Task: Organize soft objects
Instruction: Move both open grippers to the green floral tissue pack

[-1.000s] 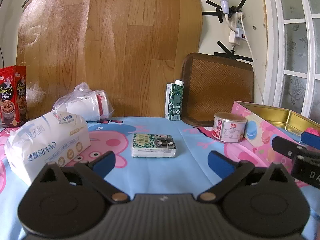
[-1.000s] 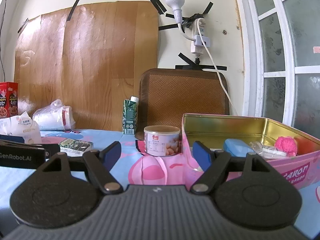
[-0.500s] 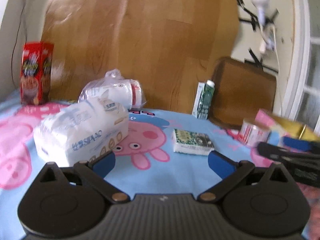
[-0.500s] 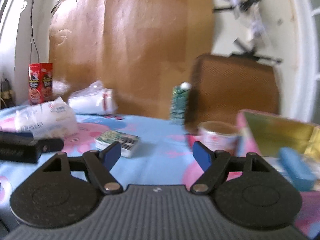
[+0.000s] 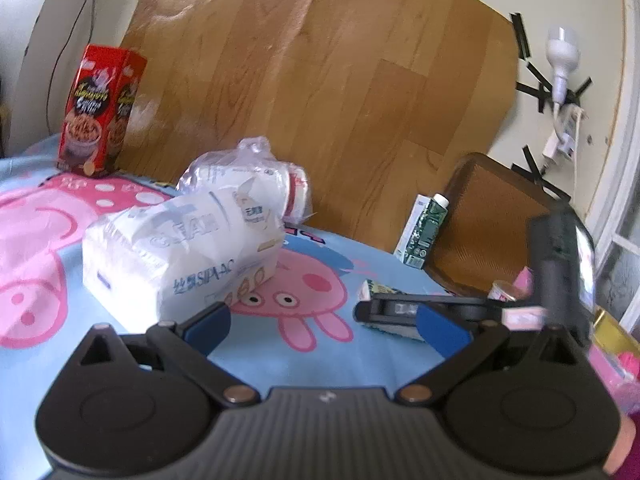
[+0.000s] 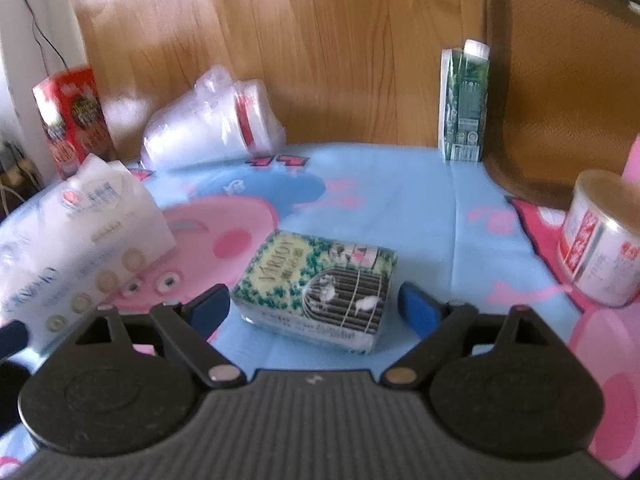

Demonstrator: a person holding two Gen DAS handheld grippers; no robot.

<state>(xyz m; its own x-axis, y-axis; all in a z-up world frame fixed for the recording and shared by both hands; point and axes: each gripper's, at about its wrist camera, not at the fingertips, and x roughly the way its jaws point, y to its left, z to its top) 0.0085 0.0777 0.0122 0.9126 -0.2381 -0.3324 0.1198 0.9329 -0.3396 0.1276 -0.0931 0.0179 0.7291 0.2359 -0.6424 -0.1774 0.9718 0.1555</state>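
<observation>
Your right gripper (image 6: 314,306) jaws are opening around the small tissue pack (image 6: 316,286) mid-table, pads clear of it. Your left gripper (image 5: 324,326) is spread, empty. Squeeze off-centre and the soft pack may twist out.

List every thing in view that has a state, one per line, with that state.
right gripper: jaws opening, either side of the tissue pack, pads apart from it
left gripper: open, nothing between the fingers
small tissue pack: flat on the cloth
large tissue pack: lying on the cloth, wrapper closed
bagged cups: lying on their side
green carton: upright, capped
can: upright
red box: upright
</observation>
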